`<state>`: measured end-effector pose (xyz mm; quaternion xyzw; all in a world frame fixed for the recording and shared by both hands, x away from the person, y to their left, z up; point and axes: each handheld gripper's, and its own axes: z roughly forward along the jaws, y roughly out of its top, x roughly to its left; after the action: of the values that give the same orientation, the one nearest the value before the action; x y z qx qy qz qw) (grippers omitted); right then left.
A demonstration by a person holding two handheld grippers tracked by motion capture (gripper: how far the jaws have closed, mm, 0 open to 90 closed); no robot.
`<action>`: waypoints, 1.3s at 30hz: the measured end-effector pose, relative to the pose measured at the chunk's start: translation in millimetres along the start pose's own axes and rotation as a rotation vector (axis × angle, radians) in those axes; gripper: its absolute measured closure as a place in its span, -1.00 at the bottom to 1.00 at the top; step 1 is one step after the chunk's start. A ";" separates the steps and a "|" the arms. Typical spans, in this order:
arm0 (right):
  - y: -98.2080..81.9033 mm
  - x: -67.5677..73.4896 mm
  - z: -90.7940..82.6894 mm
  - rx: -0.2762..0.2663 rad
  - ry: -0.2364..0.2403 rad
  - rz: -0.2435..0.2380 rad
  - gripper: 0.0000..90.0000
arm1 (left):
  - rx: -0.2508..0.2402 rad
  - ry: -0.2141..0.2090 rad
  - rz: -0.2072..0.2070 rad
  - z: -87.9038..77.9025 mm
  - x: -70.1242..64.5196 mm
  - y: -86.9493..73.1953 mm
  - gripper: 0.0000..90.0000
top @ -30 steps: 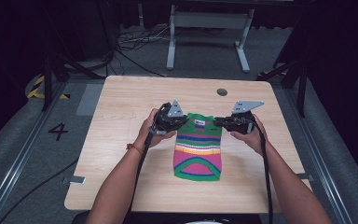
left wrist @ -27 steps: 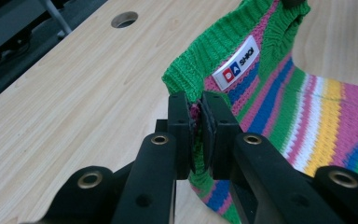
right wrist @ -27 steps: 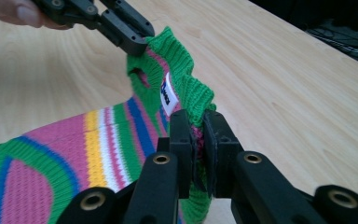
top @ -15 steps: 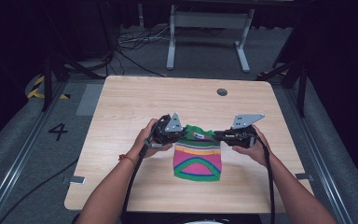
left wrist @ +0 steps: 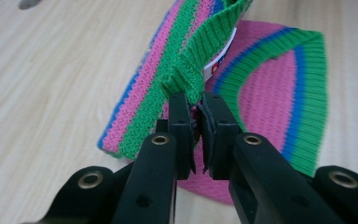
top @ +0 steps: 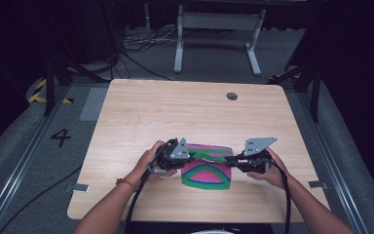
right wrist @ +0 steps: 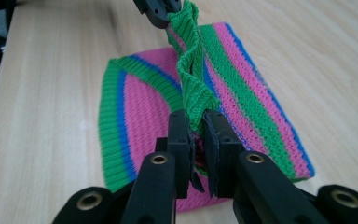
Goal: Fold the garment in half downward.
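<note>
Both grippers, your left gripper and right gripper, are clenched on the striped knit, folding it mid-table; soft, light, floppy stuff, so grip those ribbed edges.

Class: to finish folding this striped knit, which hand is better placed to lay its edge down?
Neither clearly: the left tongs and right tongs each pinch the knit's green ribbed edge, symmetrically; lower both together.

Both forearms are reaching in over the near table edge. The left gripper and right gripper are pointing toward each other, jaws clamping tight, hands gripping their bodies.
</note>
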<state>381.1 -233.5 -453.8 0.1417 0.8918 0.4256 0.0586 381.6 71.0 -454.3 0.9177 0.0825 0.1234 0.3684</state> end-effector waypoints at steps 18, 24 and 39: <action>-22.4 29.8 8.2 0.080 0.049 -0.029 0.72 | 0.048 -0.061 -0.002 -4.6 -21.7 -29.3 0.75; -16.9 35.6 5.5 0.035 0.004 -0.021 0.52 | 0.000 -0.020 -0.021 -8.5 -25.1 -27.7 0.62; -10.8 37.6 34.3 0.094 -0.024 -0.064 1.00 | 0.053 -0.033 -0.016 11.8 -27.4 -24.2 0.89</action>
<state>350.8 -203.1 -483.2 0.1207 0.9142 0.3793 0.0764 357.4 73.9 -484.0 0.9284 0.0868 0.1031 0.3464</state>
